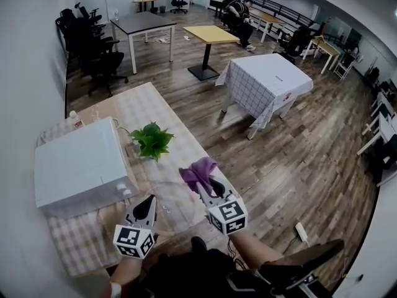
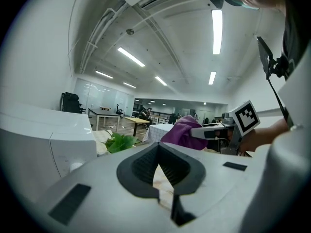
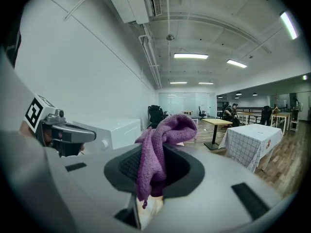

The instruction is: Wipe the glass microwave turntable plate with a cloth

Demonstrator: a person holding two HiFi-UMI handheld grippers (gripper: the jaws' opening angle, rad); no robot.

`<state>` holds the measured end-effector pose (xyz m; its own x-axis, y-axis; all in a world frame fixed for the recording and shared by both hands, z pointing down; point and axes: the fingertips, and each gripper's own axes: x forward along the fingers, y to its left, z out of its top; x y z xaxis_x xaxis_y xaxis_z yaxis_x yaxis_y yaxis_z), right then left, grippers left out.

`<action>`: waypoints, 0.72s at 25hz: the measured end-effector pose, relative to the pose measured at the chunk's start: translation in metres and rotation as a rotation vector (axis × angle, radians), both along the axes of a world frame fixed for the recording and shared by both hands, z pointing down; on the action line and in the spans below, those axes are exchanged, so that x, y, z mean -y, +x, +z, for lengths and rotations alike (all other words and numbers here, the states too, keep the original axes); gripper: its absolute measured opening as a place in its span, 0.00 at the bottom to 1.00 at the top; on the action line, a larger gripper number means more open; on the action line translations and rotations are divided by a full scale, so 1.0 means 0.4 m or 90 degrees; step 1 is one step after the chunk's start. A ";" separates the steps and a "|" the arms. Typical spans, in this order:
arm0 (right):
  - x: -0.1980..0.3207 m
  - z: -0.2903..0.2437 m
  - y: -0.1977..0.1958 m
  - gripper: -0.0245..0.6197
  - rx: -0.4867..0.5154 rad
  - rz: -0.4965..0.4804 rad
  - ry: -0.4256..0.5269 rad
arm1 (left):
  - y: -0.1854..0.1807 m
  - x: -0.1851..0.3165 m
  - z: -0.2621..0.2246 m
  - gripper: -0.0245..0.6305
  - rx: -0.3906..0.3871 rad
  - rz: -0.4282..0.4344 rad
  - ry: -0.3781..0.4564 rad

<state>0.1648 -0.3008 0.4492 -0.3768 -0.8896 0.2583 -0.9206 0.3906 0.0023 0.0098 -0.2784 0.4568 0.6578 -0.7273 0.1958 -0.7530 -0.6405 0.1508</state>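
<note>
The clear glass turntable plate (image 1: 175, 208) lies low over the checked tablecloth, between my two grippers. My left gripper (image 1: 151, 202) is at the plate's left rim. Its jaws meet at the tips, and I cannot tell whether the glass rim is pinched between them. In the left gripper view the left gripper (image 2: 158, 152) shows only tablecloth behind its pads. My right gripper (image 1: 202, 185) is at the plate's far right edge, shut on a bunched purple cloth (image 1: 197, 170). That cloth (image 3: 156, 152) drapes over the right gripper (image 3: 154, 171) and hides its pads.
A white microwave (image 1: 77, 166) stands at the left of the table (image 1: 93, 244). A green potted plant (image 1: 152, 140) sits just beyond the plate. Past the table's right edge is wooden floor, and a table with a white checked cover (image 1: 268, 79) stands farther back.
</note>
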 end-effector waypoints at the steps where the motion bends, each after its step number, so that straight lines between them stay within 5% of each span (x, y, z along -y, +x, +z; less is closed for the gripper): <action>1: 0.012 0.010 0.001 0.18 -0.002 -0.011 -0.002 | 0.003 0.007 0.008 0.04 0.004 -0.008 -0.002; 18: 0.099 0.302 -0.064 0.17 -0.078 -0.215 -0.100 | -0.002 0.022 0.225 0.04 0.049 -0.135 -0.102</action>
